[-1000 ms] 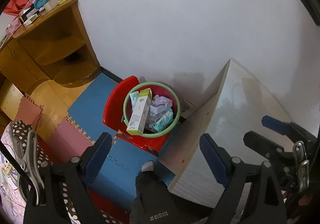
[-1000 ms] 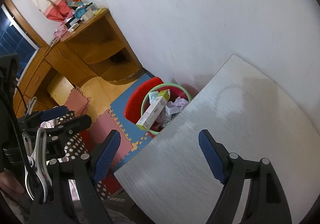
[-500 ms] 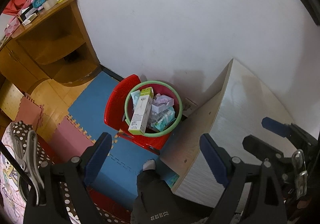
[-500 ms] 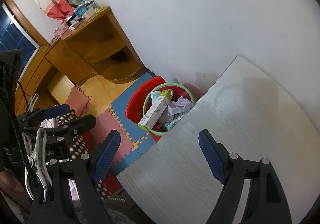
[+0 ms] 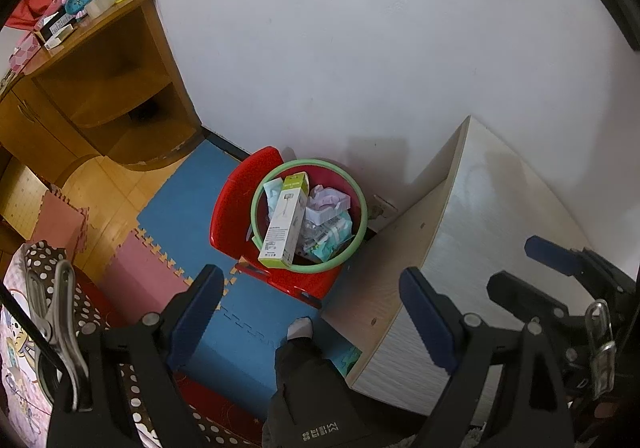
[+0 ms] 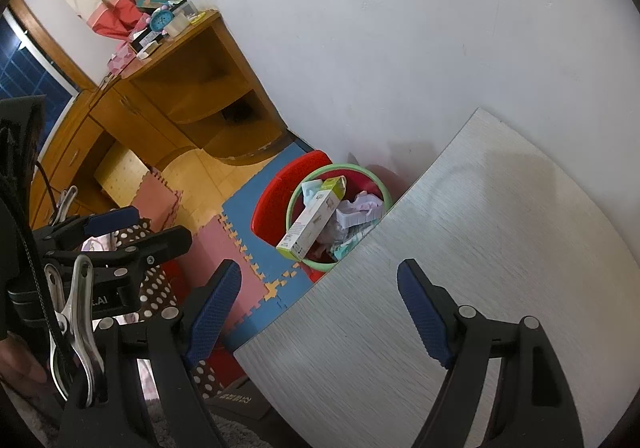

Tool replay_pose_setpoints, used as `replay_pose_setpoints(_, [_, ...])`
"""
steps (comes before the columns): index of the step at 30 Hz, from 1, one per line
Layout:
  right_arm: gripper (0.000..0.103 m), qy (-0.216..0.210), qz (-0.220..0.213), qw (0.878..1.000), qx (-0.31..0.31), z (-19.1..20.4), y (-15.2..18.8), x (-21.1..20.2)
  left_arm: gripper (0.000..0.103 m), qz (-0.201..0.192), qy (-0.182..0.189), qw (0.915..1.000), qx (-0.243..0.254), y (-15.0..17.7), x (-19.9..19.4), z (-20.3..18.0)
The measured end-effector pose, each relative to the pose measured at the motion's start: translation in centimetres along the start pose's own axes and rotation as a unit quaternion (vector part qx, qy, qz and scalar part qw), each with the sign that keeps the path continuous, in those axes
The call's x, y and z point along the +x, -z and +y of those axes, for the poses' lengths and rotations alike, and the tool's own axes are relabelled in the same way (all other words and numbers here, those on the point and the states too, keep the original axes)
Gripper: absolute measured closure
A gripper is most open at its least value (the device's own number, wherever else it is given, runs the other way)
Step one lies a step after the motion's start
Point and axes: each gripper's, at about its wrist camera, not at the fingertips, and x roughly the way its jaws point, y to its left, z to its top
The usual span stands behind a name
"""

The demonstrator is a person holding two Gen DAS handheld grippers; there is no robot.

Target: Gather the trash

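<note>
A red trash bin with a green rim (image 5: 360, 216) stands on the floor between the wall and a white table. It holds a white-and-green carton (image 5: 284, 224), crumpled wrappers and tissue packs (image 5: 328, 216). My left gripper (image 5: 309, 274) hangs open above the bin's near side with nothing between its fingers. My right gripper (image 6: 319, 268) is open over the table's left edge, also holding nothing. The bin's rim (image 6: 336, 168) and the carton (image 6: 312, 224) show beyond that edge. Each gripper appears in the other's view: right gripper (image 5: 520, 268), left gripper (image 6: 156, 226).
The white wood-grain table (image 6: 480, 268) fills the right side. A wooden corner desk (image 5: 100, 88) with clutter on top stands at the left. Blue foam mats (image 5: 192, 188) and pink ones cover the floor. A person's trouser leg and sock (image 5: 300, 328) are beside the bin.
</note>
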Motion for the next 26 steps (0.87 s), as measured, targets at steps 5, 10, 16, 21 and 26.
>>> replay_pose_setpoints(5, [0.021,0.0,0.003,1.0,0.004,-0.1,0.1,0.1,0.011,0.006,0.0,1.0,0.001,0.1,0.2,0.2])
replay_pose_setpoints(10, [0.021,0.0,0.004,1.0,0.004,-0.1,0.1,0.3,0.011,0.007,-0.003,1.0,0.003,0.2,0.3,0.2])
replay_pose_setpoints(16, [0.021,0.0,0.004,1.0,0.004,-0.3,0.0,0.3,0.011,0.007,-0.004,1.0,0.003,0.2,0.4,0.2])
replay_pose_setpoints(21, [0.021,0.001,0.007,1.0,0.009,0.1,0.8,0.4,0.011,0.008,-0.005,1.0,0.003,0.3,0.5,0.2])
replay_pose_setpoints(26, [0.021,0.003,0.009,1.0,0.014,0.3,1.5,0.4,0.011,0.009,-0.007,0.9999,0.005,0.5,0.6,0.3])
